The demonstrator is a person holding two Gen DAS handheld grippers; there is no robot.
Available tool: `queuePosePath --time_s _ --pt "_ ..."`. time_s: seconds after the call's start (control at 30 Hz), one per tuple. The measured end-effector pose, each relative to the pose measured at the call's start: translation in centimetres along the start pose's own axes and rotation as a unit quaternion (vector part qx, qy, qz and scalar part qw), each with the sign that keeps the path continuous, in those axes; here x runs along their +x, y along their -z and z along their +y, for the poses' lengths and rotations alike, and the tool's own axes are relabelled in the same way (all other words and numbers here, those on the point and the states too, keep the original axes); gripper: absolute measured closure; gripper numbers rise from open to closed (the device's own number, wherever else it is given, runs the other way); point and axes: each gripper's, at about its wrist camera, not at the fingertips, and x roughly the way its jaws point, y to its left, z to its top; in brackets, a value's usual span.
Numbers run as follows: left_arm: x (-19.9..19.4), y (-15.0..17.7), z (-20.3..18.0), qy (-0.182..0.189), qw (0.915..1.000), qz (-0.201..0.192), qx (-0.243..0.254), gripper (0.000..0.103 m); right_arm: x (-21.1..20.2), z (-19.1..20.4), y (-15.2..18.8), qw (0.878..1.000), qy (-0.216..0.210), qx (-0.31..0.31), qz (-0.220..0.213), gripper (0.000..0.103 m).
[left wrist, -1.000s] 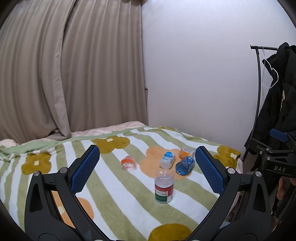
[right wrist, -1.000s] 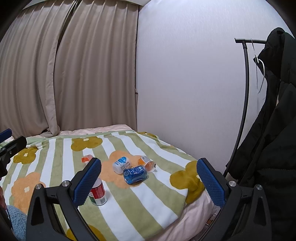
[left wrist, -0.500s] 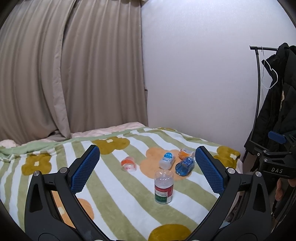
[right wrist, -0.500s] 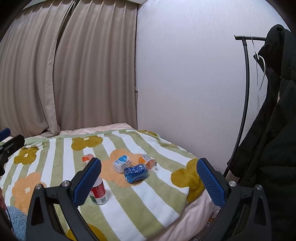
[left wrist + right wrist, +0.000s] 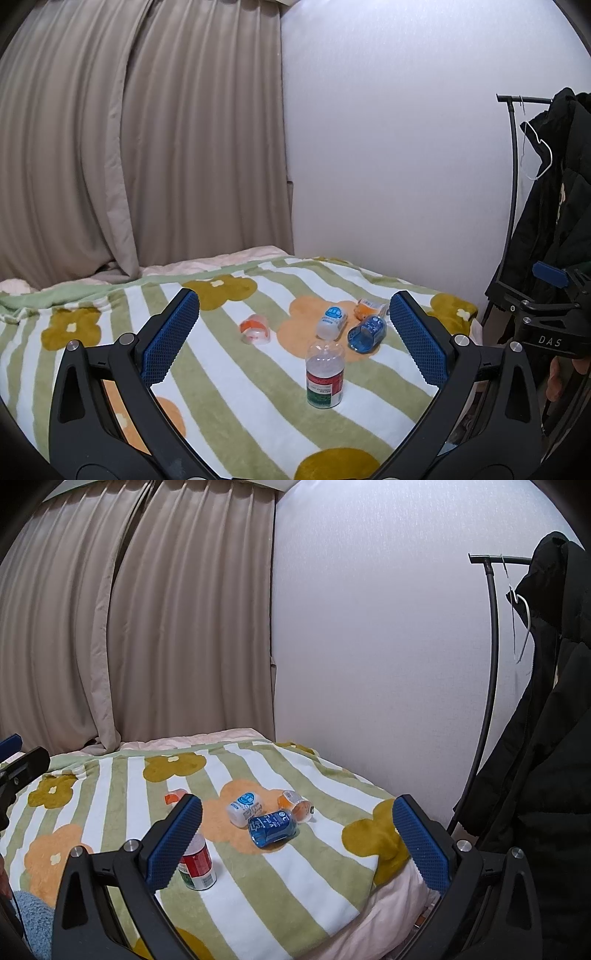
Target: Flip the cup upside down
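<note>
Several small cups lie on a striped, flowered blanket [image 5: 229, 398]. A clear cup with a red and green label [image 5: 324, 376] [image 5: 195, 864] stands upright. A blue cup [image 5: 366, 333] [image 5: 272, 829], a white cup with a blue label [image 5: 331, 321] [image 5: 243, 808] and an orange cup [image 5: 369, 307] [image 5: 295, 805] lie on their sides close together. Another orange and clear cup [image 5: 254, 329] lies apart to the left. My left gripper [image 5: 294, 296] and right gripper [image 5: 298, 800] hover open and empty, short of the cups.
The blanket covers a bed against beige curtains [image 5: 140, 147] and a white wall. A coat rack with a dark coat [image 5: 546, 738] stands right of the bed edge. The right gripper's body [image 5: 554, 295] shows at the right of the left wrist view.
Almost nothing differs; both grippers stay open with only a slight drift of the views.
</note>
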Motion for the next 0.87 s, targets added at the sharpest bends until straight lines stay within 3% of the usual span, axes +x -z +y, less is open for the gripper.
queuePosePath --time_s 0.87 --pt "-0.67 0.06 -0.94 0.003 0.9996 -0.024 0.013 0.0 -0.19 0.69 -0.62 1.0 -0.002 0.003 0.006 0.0"
